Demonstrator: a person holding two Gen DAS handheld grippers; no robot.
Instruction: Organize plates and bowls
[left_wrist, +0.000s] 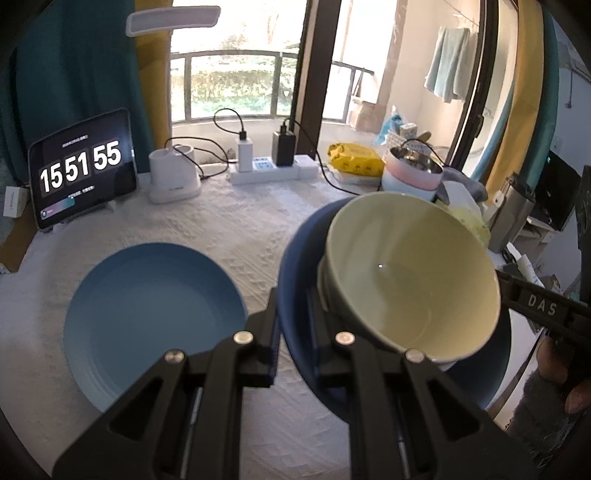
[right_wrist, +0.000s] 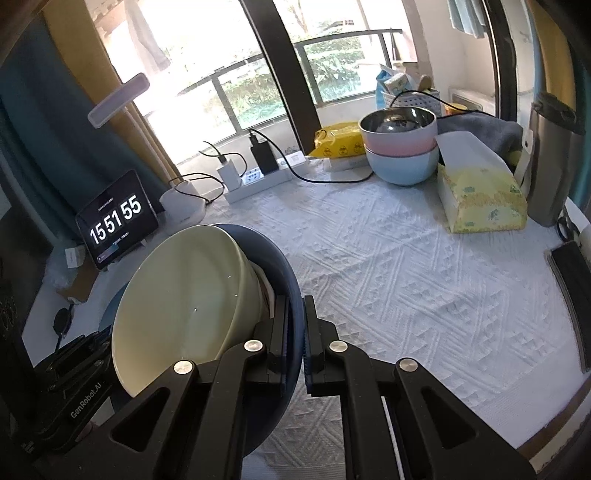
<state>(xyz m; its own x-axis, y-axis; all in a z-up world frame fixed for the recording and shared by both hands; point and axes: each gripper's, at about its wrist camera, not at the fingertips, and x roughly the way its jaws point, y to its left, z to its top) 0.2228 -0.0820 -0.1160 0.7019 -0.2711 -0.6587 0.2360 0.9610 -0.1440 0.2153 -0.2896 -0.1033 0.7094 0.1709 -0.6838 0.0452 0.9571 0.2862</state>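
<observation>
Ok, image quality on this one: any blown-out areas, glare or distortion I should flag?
Left wrist view: the window is blown out, straight frames bow under the fisheye, and the cream bowl carries one small glint. Right wrist view: the window is overexposed too, the tablecloth is evenly lit, and the clock tablet stays readable.

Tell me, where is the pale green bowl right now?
The pale green bowl sits in the dark blue plate, gripped between both fingers, right of the light blue plate.
</observation>
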